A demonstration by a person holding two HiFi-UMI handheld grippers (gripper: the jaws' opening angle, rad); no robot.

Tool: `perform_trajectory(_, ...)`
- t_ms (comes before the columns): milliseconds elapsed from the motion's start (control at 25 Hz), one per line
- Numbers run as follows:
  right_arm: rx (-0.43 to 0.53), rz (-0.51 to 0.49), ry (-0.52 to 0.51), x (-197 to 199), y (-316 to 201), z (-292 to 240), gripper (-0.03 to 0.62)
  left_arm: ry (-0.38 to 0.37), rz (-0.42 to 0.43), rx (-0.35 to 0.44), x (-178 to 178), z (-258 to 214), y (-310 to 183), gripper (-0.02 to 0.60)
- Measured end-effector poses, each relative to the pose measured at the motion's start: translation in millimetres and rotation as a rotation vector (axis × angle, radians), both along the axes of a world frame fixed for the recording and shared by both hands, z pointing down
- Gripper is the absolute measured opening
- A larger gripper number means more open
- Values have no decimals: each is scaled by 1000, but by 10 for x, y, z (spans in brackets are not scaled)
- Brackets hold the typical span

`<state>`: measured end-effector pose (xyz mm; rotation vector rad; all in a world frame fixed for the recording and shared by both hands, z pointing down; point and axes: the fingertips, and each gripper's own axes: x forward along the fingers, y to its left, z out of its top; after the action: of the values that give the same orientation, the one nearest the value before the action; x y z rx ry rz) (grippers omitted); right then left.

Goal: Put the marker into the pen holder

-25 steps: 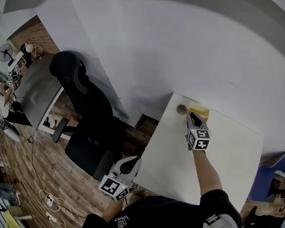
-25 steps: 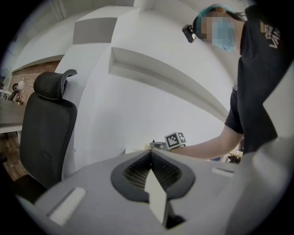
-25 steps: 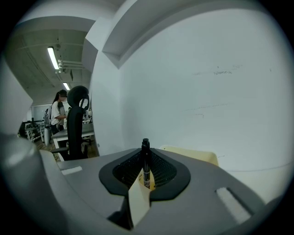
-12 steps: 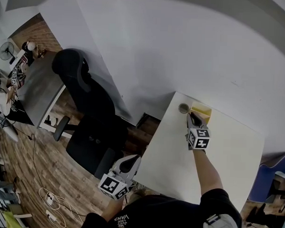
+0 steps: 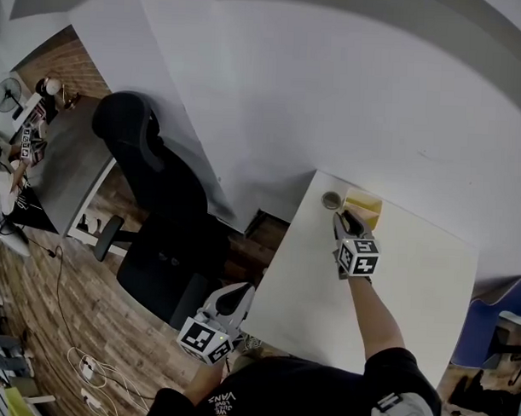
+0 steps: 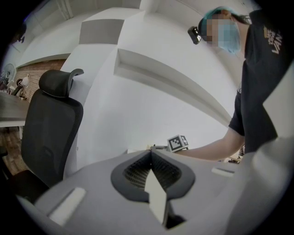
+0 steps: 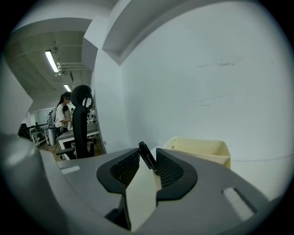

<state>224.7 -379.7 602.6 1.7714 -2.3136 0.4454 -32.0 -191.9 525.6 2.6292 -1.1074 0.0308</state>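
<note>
The black marker (image 7: 147,156) stands tilted between the jaws of my right gripper (image 7: 148,160). The jaws have just been opening: the marker leans on the right pad with a gap at the left pad. In the head view the right gripper (image 5: 340,219) hovers at the white table's (image 5: 412,276) far left corner, just right of the round pen holder (image 5: 332,199). The holder does not show in the right gripper view. My left gripper (image 5: 238,299) hangs off the table's left edge, above the floor, jaws shut and empty (image 6: 150,152).
A cream-yellow open box (image 5: 364,205) (image 7: 202,149) stands against the wall, right next to the pen holder. A black office chair (image 5: 158,216) stands left of the table. A white wall runs behind the table. A person stands at desks in the far background.
The right gripper has shifted a little to the left, closer to the pen holder. The left gripper has kept its place.
</note>
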Motion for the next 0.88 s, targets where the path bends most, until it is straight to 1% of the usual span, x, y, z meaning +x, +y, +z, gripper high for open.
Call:
perform_trajectory(320,0,-5,-1,-15,105,-78,101,-3,14,8,-18,1,-10,52)
perform_trajectory(880,19,37,-18,-11,355,-248,103,21,89,31,30,-49,-59,52)
